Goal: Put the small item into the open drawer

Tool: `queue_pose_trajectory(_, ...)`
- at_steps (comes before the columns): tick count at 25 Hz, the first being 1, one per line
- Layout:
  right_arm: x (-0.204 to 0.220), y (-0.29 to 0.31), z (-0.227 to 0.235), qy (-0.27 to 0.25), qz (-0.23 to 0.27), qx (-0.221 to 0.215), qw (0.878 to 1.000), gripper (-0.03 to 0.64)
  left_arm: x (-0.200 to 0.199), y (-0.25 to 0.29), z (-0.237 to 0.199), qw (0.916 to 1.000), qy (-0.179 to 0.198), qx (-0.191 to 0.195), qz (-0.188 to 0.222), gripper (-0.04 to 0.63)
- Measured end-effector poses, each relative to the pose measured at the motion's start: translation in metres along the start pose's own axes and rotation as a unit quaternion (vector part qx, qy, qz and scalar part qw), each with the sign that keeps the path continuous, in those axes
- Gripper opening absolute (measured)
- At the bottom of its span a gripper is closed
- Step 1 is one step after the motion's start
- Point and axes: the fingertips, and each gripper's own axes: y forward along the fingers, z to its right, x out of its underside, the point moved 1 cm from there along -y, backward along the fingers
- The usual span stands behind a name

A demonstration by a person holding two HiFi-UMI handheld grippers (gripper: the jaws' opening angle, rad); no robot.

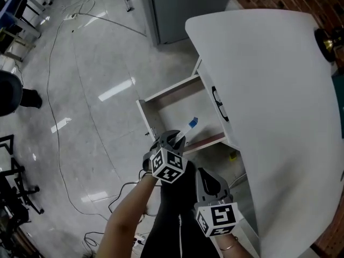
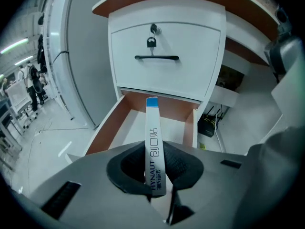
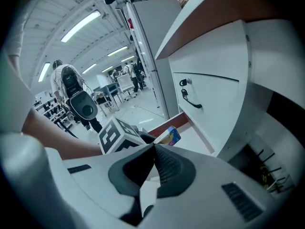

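- Gripping the slim plaster box by its near end, the left tongs aim its long axis forward, blue tip out over the open drawer.
- Both drawer side walls stand clear of the box.
- The right tongs are clenched empty, farther back.

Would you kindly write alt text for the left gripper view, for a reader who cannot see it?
The left gripper holds a slim white box with a blue tip, pointed at the open lower drawer of a white cabinet. Above it, the upper drawer is shut, with a black handle and a small lock.
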Motion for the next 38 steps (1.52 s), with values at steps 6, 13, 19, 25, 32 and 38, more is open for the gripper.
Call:
queue_pose_trajectory(6,0.016,0.012,0.02,0.016,-0.006,0.013,1.0,0.008,0.006,0.043,0.012,0.9973,0.059,0.034,-0.026,0.084)
queue_pose_trajectory(13,0.029,0.02,0.038,0.044,-0.009,0.031,0.998,0.008,0.019,0.072,0.02,0.99,0.112,0.065,-0.055,0.084)
queue_pose_trajectory(19,0.039,0.026,0.051,0.047,-0.022,0.043,0.998,0.008,0.023,0.092,0.028,0.9834,0.14,0.086,-0.076,0.084)
queue_pose_trajectory(25,0.049,0.032,0.053,0.043,-0.041,0.045,0.997,0.008,0.033,0.105,0.036,0.9772,0.159,0.102,-0.098,0.084)
queue_pose_trajectory(32,0.055,0.035,0.043,0.031,-0.047,0.035,0.998,0.008,0.05,0.111,0.037,0.973,0.165,0.109,-0.12,0.084)
queue_pose_trajectory(38,0.06,0.036,0.037,0.029,-0.051,0.031,0.998,0.008,0.059,0.115,0.031,0.9722,0.161,0.1,-0.138,0.084)
